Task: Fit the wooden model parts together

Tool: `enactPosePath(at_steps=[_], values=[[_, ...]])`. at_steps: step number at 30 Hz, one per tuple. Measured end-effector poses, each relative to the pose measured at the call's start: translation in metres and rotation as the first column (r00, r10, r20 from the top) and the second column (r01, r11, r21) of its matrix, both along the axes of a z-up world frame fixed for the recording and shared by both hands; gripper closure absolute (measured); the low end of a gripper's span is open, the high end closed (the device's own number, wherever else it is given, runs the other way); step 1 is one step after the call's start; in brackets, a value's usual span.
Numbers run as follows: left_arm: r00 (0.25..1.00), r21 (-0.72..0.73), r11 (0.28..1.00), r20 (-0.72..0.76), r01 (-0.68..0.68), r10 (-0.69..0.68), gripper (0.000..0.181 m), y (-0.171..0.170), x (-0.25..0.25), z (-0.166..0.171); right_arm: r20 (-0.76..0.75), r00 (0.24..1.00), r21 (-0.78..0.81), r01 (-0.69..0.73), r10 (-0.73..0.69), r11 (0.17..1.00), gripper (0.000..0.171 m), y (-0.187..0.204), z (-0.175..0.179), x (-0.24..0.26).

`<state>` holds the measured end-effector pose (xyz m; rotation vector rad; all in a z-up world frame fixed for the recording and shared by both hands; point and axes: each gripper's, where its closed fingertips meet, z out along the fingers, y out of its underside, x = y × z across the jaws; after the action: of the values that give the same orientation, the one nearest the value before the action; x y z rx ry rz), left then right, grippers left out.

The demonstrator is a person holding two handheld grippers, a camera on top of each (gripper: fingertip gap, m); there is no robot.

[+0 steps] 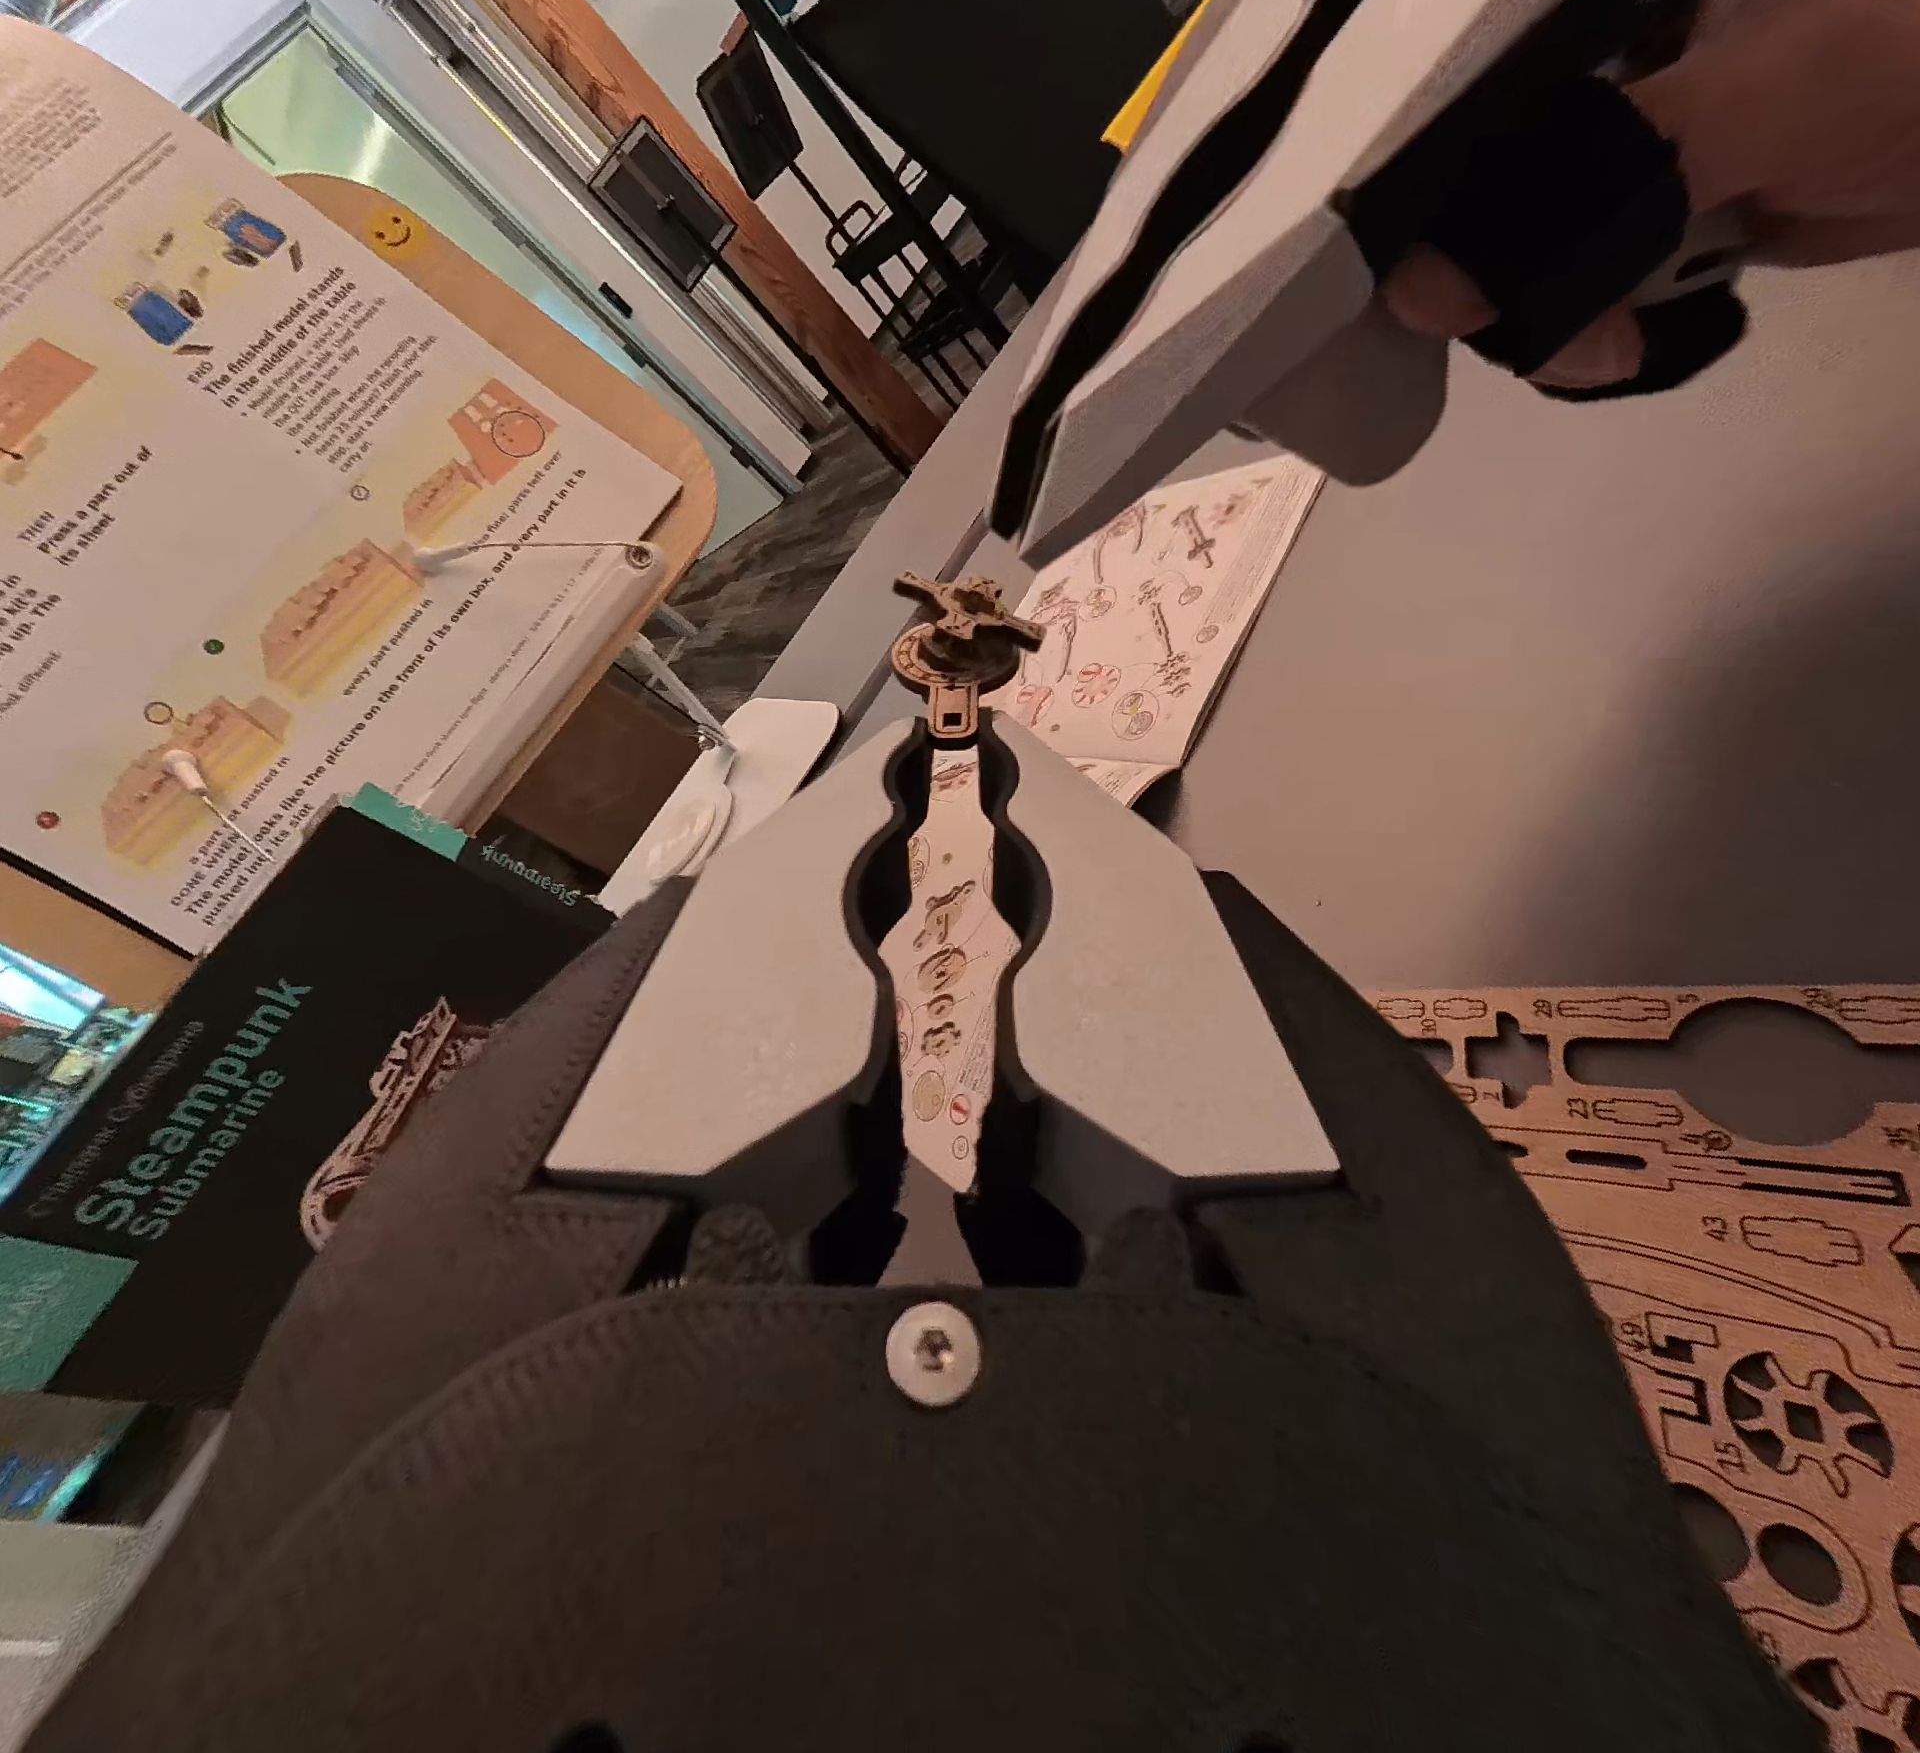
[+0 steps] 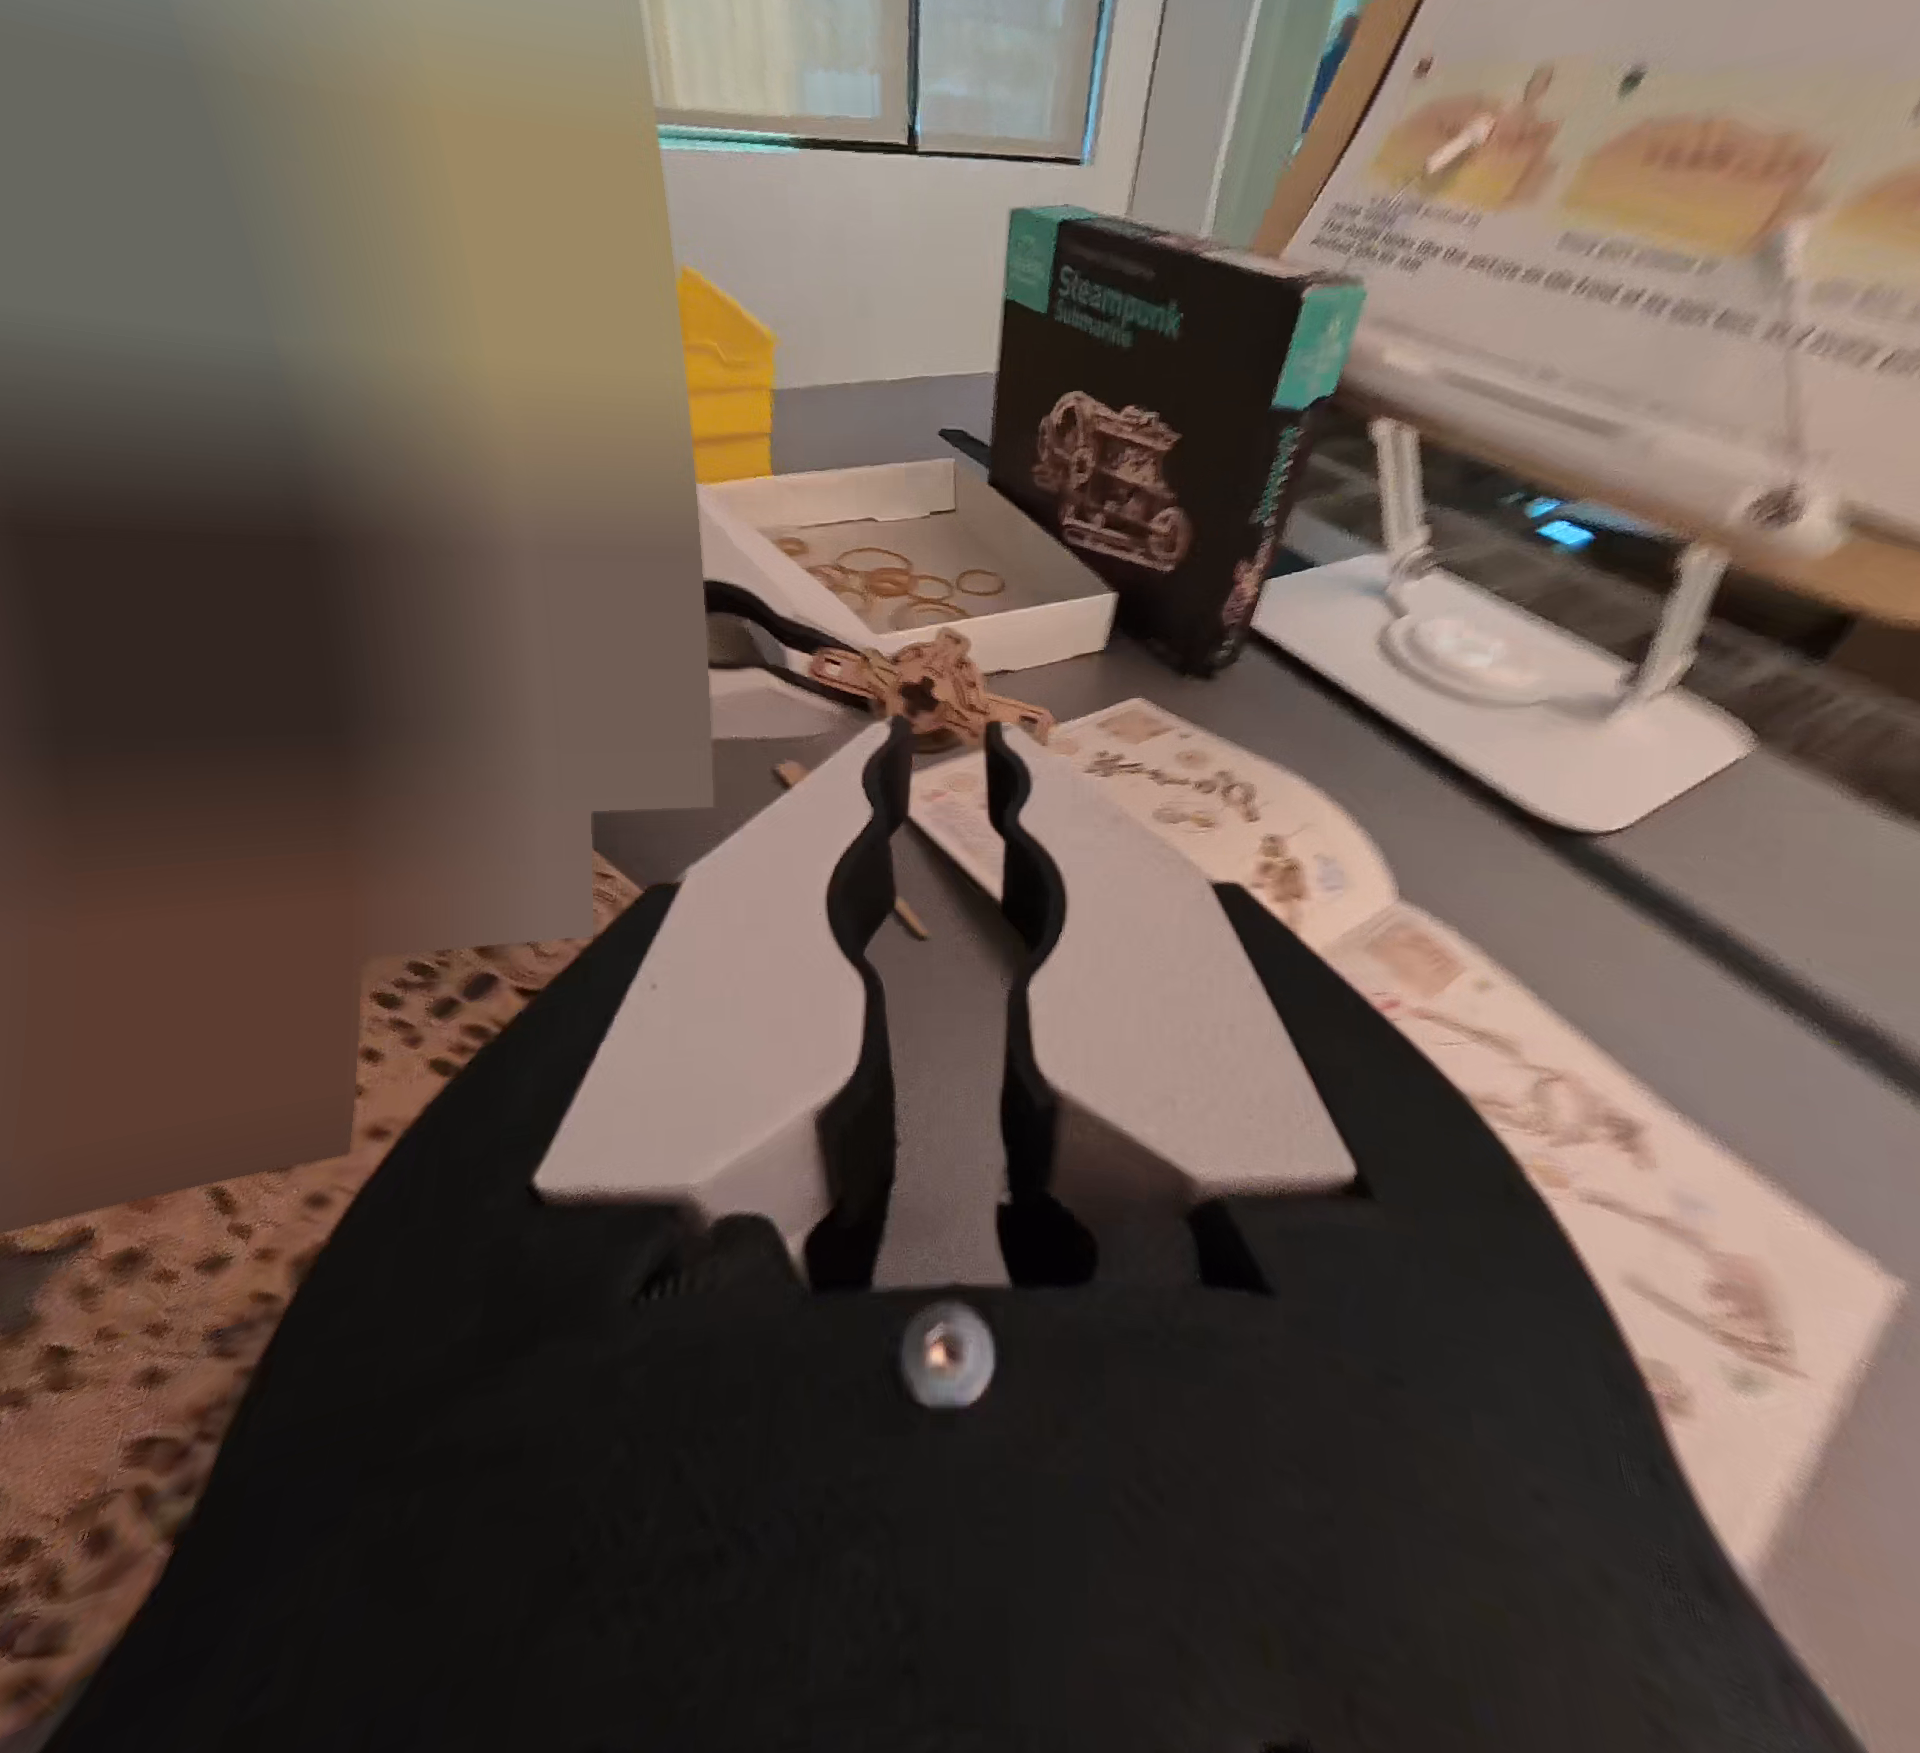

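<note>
My left gripper is shut on the tab of a small wooden assembly, a ring with a cross-shaped part on top, held above the grey table. My right gripper is open and empty, its tips just short of that assembly. It also shows in the left wrist view, held by a gloved hand, above and right of the assembly. A laser-cut wooden sheet lies on the table at the lower right.
An open instruction booklet lies under the grippers. A dark kit box stands beside a white tray of rubber bands. A white stand holds an instruction board. Yellow bins sit behind. Small wooden sticks lie loose. Only a small space, under 4 cm, lies between the two pairs of fingers.
</note>
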<state>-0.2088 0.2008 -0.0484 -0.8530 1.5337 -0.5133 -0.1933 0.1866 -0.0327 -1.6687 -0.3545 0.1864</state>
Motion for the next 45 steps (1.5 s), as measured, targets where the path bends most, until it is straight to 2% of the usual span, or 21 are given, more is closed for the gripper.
enactPosePath(at_steps=[2, 6, 8, 11, 16, 23, 27, 32, 36, 39, 41, 45], values=[[1.0, -0.018, 1.0, 0.003, 0.003, -0.003, 0.175, 0.0, 0.0, 0.001, 0.098, 0.995, 0.022, 0.007, -0.009, 1.0, 0.156, -0.001, 0.0, 0.003], [1.0, 0.042, 0.999, -0.007, -0.011, 0.011, 0.174, 0.002, 0.0, -0.001, 0.109, 0.993, 0.013, -0.051, 0.05, 0.999, 0.149, -0.002, -0.004, -0.014], [1.0, 0.068, 0.998, -0.012, -0.012, 0.013, 0.174, 0.001, 0.0, -0.002, 0.156, 0.988, 0.026, -0.023, 0.018, 0.999, 0.149, -0.001, -0.004, -0.014], [1.0, 0.126, 0.992, -0.018, -0.019, 0.022, 0.175, 0.0, 0.0, -0.002, 0.226, 0.974, 0.036, 0.0, -0.008, 0.999, 0.152, 0.0, -0.007, -0.013], [0.999, 0.232, 0.972, -0.028, -0.016, 0.023, 0.175, -0.003, 0.0, -0.004, 0.227, 0.974, -0.005, 0.011, -0.01, 1.0, 0.154, 0.004, -0.016, -0.014], [0.999, 0.378, 0.926, -0.046, -0.005, 0.024, 0.175, -0.007, -0.001, -0.006, 0.314, 0.949, 0.025, 0.019, -0.026, 1.0, 0.16, 0.002, -0.015, -0.013], [0.999, 0.398, 0.917, -0.049, 0.013, 0.007, 0.175, -0.008, -0.002, -0.006, 0.257, 0.966, 0.008, -0.017, 0.014, 1.0, 0.157, 0.002, -0.015, -0.015], [0.998, 0.43, 0.902, -0.061, 0.039, -0.014, 0.175, -0.01, -0.004, -0.008, 0.131, 0.978, -0.037, -0.156, 0.16, 0.987, 0.152, -0.004, -0.017, -0.019], [0.998, 0.46, 0.887, -0.062, 0.052, -0.027, 0.175, -0.014, -0.004, -0.008, 0.081, 0.969, 0.002, -0.234, 0.233, 0.972, 0.141, -0.012, -0.006, -0.012], [0.997, 0.469, 0.879, -0.051, 0.08, -0.064, 0.175, -0.021, -0.005, -0.006, 0.03, 0.951, 0.02, -0.308, 0.307, 0.951, 0.114, -0.02, -0.001, -0.008], [0.99, 0.479, 0.867, -0.047, 0.14, -0.134, 0.175, -0.033, -0.007, -0.005, -0.05, 0.924, -0.008, -0.38, 0.379, 0.925, 0.105, -0.025, -0.004, -0.009], [0.952, 0.463, 0.839, -0.03, 0.284, -0.306, 0.175, -0.067, -0.015, -0.002, -0.142, 0.834, -0.022, -0.541, 0.533, 0.841, 0.118, -0.043, -0.006, -0.022]])
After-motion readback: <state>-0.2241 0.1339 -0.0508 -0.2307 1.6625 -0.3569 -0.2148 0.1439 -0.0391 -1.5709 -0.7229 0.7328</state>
